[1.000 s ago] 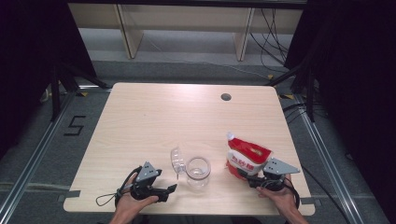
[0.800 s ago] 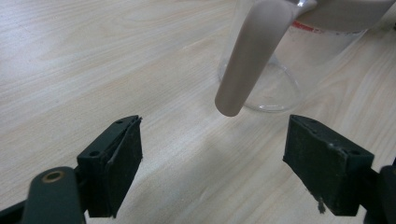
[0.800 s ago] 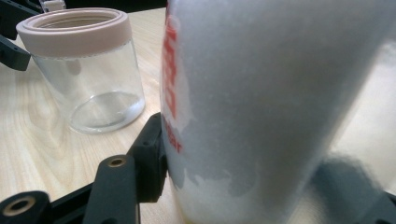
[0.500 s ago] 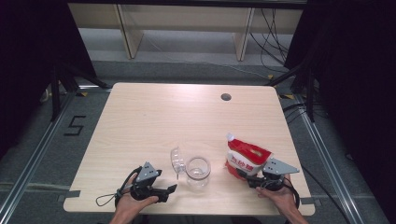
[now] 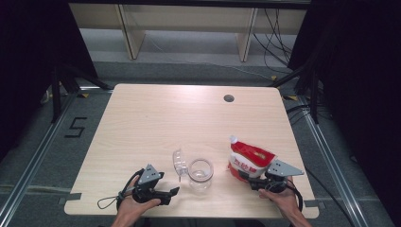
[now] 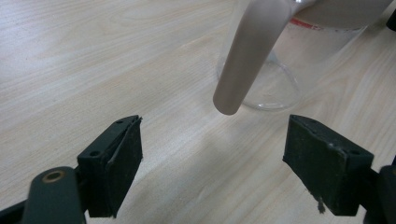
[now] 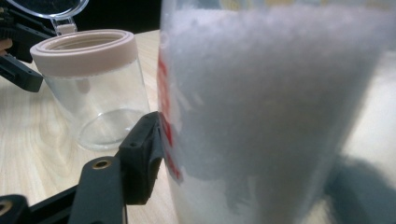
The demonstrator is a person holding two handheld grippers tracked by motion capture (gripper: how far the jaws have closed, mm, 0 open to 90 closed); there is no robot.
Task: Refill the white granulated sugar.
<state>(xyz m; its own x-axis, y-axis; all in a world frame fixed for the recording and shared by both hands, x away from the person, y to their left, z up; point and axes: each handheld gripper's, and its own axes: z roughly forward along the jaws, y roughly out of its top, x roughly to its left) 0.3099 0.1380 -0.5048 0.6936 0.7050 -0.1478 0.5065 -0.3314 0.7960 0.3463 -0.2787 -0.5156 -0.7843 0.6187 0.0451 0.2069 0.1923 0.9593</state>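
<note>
- Red-and-white pouch point(image 5: 249, 161) stood on the table point(image 5: 189, 118) near the front right edge, spout cap pointing up and back; white granular fill showed through its clear side in the right gripper view point(image 7: 280, 116).
- Right gripper point(image 5: 257, 182) sat at the pouch's front lower edge, held by the person's right hand point(image 5: 279, 198). Its left jaw pressed flat against the pouch wall; the other jaw was hidden behind the pouch, so it was probably pinching the pouch, but a full clamp could not be confirmed.
- Clear jar point(image 5: 200, 174) stood upright just left of the pouch, apart from it, empty, with a pale pink rim point(image 7: 84, 51).
- Hinged clear lid point(image 5: 178, 161) was flipped open on the jar's left side, tilted up.
- In the left gripper view the lid's pale tab point(image 6: 247, 56) hung down in front of the jar point(image 6: 289, 70), above and ahead of the jaws, not touching them.
- Left gripper point(image 5: 171, 193) lay low near the front edge, left of the jar, jaws spread wide and holding nothing, aimed toward the jar base; held by the left hand point(image 5: 135, 208).
- Its cable point(image 5: 109, 201) looped on the table to the left.
- Round grommet hole point(image 5: 229, 98) sat at the far side of the table, well apart from everything.
</note>
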